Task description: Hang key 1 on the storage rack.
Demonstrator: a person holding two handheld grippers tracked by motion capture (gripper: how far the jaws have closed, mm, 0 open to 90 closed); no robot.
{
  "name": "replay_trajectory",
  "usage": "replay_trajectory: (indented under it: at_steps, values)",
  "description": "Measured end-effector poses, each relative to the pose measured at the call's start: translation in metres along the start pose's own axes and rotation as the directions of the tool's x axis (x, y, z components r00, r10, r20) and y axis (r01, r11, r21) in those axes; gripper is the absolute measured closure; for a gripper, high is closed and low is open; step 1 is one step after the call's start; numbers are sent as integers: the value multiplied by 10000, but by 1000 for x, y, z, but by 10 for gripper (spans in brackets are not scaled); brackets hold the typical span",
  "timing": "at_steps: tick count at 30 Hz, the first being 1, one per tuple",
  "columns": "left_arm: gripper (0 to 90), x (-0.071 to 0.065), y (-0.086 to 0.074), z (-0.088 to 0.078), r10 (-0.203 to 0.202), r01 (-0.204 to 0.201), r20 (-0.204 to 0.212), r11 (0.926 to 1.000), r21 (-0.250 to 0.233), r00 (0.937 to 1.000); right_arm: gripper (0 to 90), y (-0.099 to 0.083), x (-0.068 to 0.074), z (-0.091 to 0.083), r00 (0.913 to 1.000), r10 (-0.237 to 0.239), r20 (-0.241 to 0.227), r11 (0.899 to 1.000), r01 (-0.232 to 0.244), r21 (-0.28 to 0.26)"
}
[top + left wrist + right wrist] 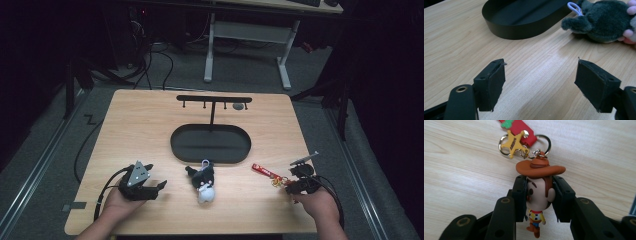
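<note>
right gripper (539,195) clamped on cowboy keychain (537,195), near right table edge | left gripper (541,82) wide apart, empty, near left | hanger rack (214,99) far centre, bare — hanging likely remains

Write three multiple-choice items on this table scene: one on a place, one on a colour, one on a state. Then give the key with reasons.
1. Where does the plush toy lie?
A. In the black oval tray
B. On the table, in front of the tray
C. Hanging on the rack

2. What colour is the keychain's strap?
A. Red
B. Blue
C. White

3. How is the right gripper?
A. Open over bare wood
B. Shut on the strap
C. Shut on the cowboy figure

Key: 1 B, the toy rests on wood just short of the black oval tray. 2 A, red beside the yellow star. 3 C, its fingers press the cowboy figure by the head.
</note>
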State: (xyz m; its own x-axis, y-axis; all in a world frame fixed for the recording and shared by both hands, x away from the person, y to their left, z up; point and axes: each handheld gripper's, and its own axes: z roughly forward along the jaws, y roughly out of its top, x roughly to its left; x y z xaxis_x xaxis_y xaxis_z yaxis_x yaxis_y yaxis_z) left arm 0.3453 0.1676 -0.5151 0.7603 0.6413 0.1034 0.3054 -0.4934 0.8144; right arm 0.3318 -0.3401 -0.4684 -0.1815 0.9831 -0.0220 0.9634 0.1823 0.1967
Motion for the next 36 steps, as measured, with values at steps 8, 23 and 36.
replay_trajectory:
  at_steps: [8, 23, 36]
  values:
    - [243, -2, 0, 0, 88, -88, 56, 10000, 21, 9999, 671, 2, 14, -24, 9989, -467, -34, 9985, 466, -288]
    - [242, -1, -1, 0, 6, -6, 52, 10000, 40, 10000, 672, 10, 29, -51, 9963, -835, -222, 9948, 820, -605]
    - [242, -1, 0, 1, 54, -54, 101, 10000, -5, 9999, 673, 16, 35, -74, 9943, -1066, -76, 9909, 1056, -836]
